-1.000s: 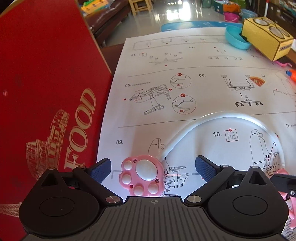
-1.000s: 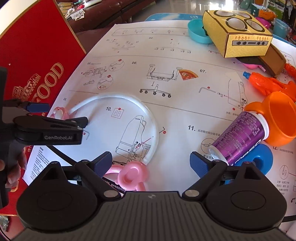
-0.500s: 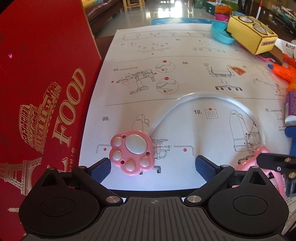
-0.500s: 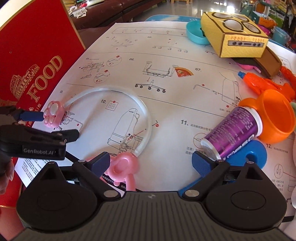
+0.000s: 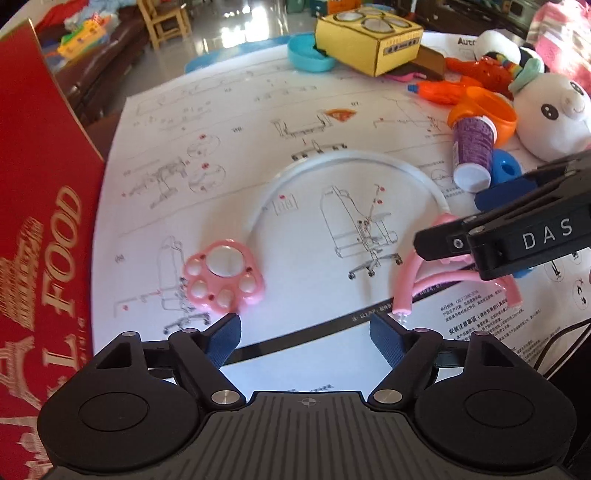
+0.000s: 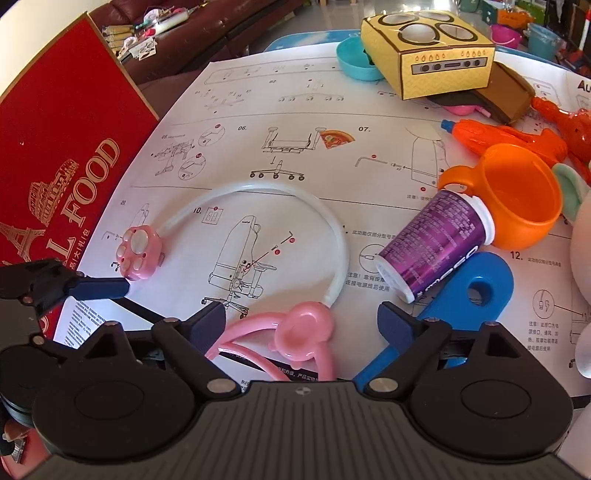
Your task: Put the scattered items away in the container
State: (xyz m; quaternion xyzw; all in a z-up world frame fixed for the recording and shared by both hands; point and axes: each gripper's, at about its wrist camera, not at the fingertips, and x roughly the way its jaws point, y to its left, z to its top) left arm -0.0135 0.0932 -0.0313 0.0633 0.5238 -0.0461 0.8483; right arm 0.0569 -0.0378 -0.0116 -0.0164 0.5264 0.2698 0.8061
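A large white instruction sheet (image 6: 295, 110) printed with line drawings of a chair covers the table; a glossy floor and wooden chair (image 5: 166, 18) show at the top of the left view. The red cardboard box (image 6: 66, 155) with gold lettering stands along the left edge. A toy stethoscope (image 6: 332, 229), its smooth white tube ending in a pink paw-shaped disc (image 5: 223, 278), lies mid-frame. The left gripper (image 5: 306, 332) is closing on nothing, the paw just above its left pad. The right gripper (image 6: 303, 325) is closing, wide, around the pink round hub, not pressing it.
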